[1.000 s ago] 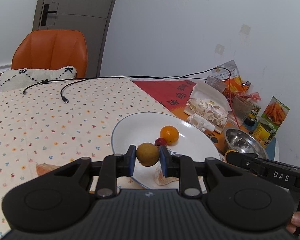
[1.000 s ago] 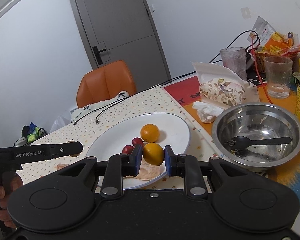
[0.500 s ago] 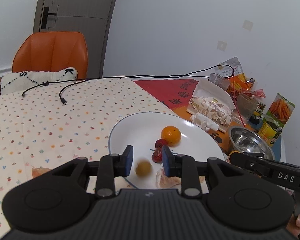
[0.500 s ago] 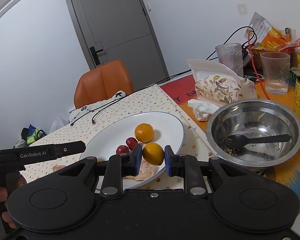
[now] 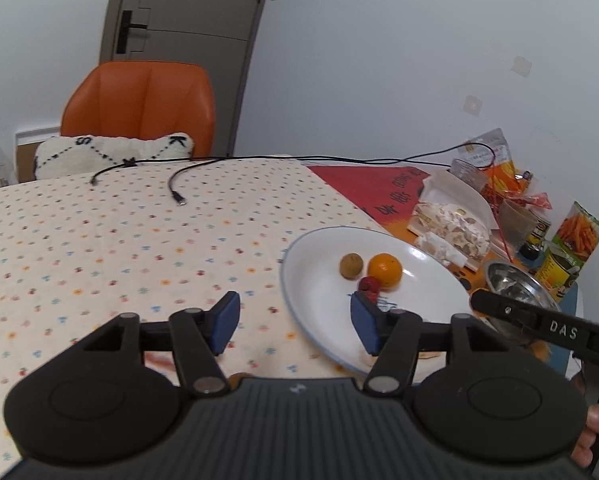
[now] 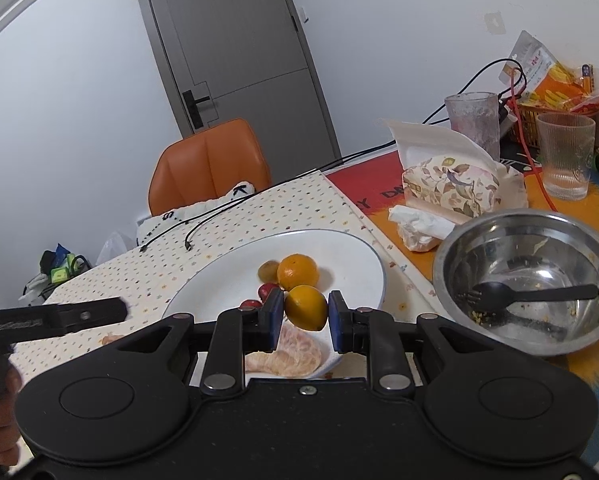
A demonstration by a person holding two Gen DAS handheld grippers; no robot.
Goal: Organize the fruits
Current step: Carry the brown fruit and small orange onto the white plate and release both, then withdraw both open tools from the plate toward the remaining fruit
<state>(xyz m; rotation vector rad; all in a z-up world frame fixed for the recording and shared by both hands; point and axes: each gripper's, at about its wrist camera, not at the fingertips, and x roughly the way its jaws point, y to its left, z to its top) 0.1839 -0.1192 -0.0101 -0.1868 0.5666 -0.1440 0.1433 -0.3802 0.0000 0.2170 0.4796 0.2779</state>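
The yellow-orange fruit (image 6: 305, 307) sits pinched in my right tool (image 6: 303, 316), held over the near edge of the white plate (image 6: 351, 256). On that plate lie an orange (image 6: 297, 271), a brown fruit (image 5: 351, 266) and small red fruits (image 5: 369, 285). My left tool (image 5: 295, 322) is spread wide, empty, over the surface (image 5: 99, 248).

The table (image 5: 99, 248) (dotted cloth) carries a white plate (image 5: 319, 248), steel bowl (image 6: 459, 248) and cables (image 5: 175, 194).
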